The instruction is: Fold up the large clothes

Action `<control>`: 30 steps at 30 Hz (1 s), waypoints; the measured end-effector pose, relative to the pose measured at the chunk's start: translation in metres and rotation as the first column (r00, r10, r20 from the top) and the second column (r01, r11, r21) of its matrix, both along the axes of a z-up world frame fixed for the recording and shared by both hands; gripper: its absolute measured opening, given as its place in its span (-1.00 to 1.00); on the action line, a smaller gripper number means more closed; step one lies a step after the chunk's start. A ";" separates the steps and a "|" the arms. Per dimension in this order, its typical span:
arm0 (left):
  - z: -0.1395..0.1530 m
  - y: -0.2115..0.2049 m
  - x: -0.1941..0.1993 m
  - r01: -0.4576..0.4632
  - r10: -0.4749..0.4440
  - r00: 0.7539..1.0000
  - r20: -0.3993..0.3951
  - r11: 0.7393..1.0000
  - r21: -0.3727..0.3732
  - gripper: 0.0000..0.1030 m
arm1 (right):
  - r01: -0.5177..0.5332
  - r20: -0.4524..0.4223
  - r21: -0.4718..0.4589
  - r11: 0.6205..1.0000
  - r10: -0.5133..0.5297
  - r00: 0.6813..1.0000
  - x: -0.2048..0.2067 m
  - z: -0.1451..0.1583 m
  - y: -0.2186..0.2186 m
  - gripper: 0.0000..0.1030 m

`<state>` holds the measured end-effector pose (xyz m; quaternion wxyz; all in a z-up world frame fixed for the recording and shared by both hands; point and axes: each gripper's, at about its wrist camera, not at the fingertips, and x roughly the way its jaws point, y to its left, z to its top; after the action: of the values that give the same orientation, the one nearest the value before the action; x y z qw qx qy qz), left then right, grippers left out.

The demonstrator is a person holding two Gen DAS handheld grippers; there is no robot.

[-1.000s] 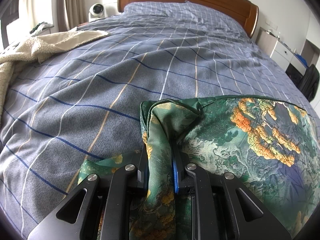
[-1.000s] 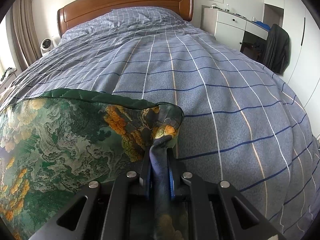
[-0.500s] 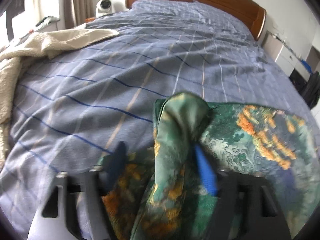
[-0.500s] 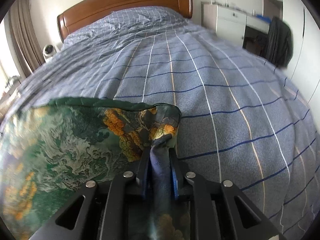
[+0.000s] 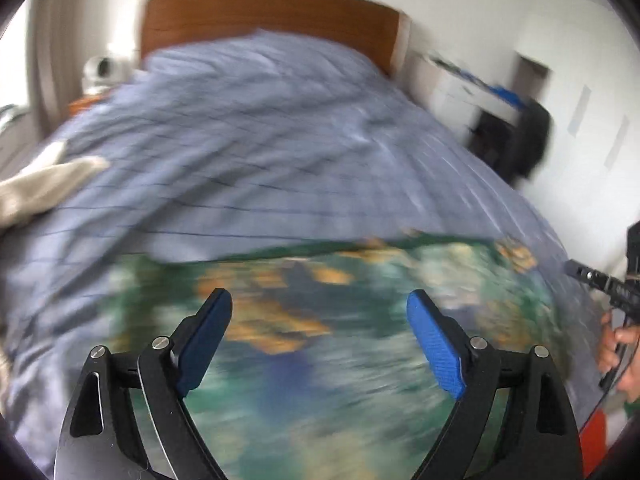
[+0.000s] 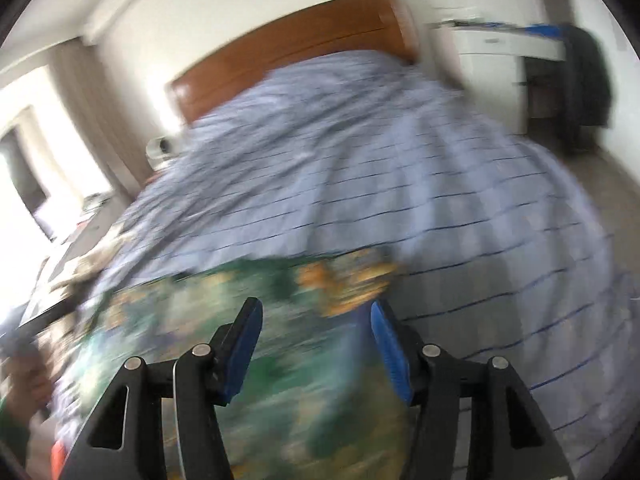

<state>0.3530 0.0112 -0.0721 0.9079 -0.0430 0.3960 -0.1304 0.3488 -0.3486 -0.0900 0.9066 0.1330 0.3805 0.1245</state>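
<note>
Looking through the left wrist view, the left hand-held gripper (image 5: pixel 320 312) has its jaws wide apart, having just been opening, and nothing is between them now. The green printed garment (image 5: pixel 360 340) lies released on the bed (image 5: pixel 260 140), below and in front of the blue pads (image 5: pixel 436 344). A cream blanket (image 5: pixel 44 188) rests at the left edge of the bed. The picture is much blurred, so I cannot say if the fold lies flat.

In the right wrist view, the right hand-held gripper (image 6: pixel 316 328) is also released, its jaws having just been opening, and the garment's orange-patterned corner (image 6: pixel 348 280) sits just beyond the pads.

The risk, as I judge it, is that the thin, slippery-looking cloth slides or springs back after such a quick release, so the folded edges go out of line. A pad that catches the fabric while leaving could also drag the corner open.
</note>
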 end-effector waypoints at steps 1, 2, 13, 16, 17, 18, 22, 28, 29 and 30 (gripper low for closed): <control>-0.010 -0.021 0.015 0.022 -0.021 0.999 -0.031 1.000 0.014 0.75 | -0.040 -0.011 0.018 0.999 0.040 0.999 -0.004 -0.003 0.008 0.12; -0.021 -0.034 0.028 0.023 -0.021 0.998 -0.054 0.999 0.029 0.75 | -0.072 -0.024 0.031 0.997 0.073 0.997 -0.007 -0.007 0.016 0.12; -0.082 -0.073 0.063 0.021 0.007 0.985 -0.174 0.987 0.159 0.82 | -0.042 -0.145 0.117 0.992 0.059 0.988 -0.013 -0.080 0.014 0.12; -0.070 -0.075 0.036 0.078 -0.050 0.987 -0.150 0.979 0.189 0.82 | -0.050 -0.135 0.099 0.994 0.063 0.989 -0.014 -0.078 0.016 0.12; -0.067 -0.074 0.022 0.093 -0.064 0.987 -0.144 0.976 0.199 0.82 | -0.053 -0.131 0.091 0.994 0.064 0.989 -0.015 -0.078 0.018 0.12; -0.065 -0.073 0.010 0.103 -0.075 0.987 -0.140 0.972 0.209 0.82 | -0.054 -0.127 0.085 0.995 0.064 0.990 -0.018 -0.079 0.016 0.12; -0.067 -0.074 -0.032 0.136 -0.114 0.988 -0.100 0.959 0.250 0.83 | -0.052 -0.113 0.051 0.997 0.057 0.992 -0.022 -0.079 0.019 0.12; -0.070 -0.074 -0.064 0.113 -0.109 0.994 -0.030 0.958 0.263 0.84 | -0.048 -0.130 -0.009 0.999 0.046 0.990 -0.022 -0.074 0.023 0.12; -0.070 -0.074 -0.063 0.106 -0.101 0.994 -0.031 0.961 0.256 0.84 | -0.045 -0.132 -0.011 0.999 0.043 0.990 -0.020 -0.074 0.023 0.13; -0.071 -0.074 -0.065 0.102 -0.097 0.995 -0.030 0.962 0.254 0.84 | -0.043 -0.133 -0.012 0.999 0.041 0.990 -0.021 -0.074 0.023 0.13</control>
<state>0.2884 -0.0626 -0.1429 0.8948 0.0928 0.4189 -0.1235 0.3279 -0.3257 -0.1639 0.8775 0.1265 0.4436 0.1316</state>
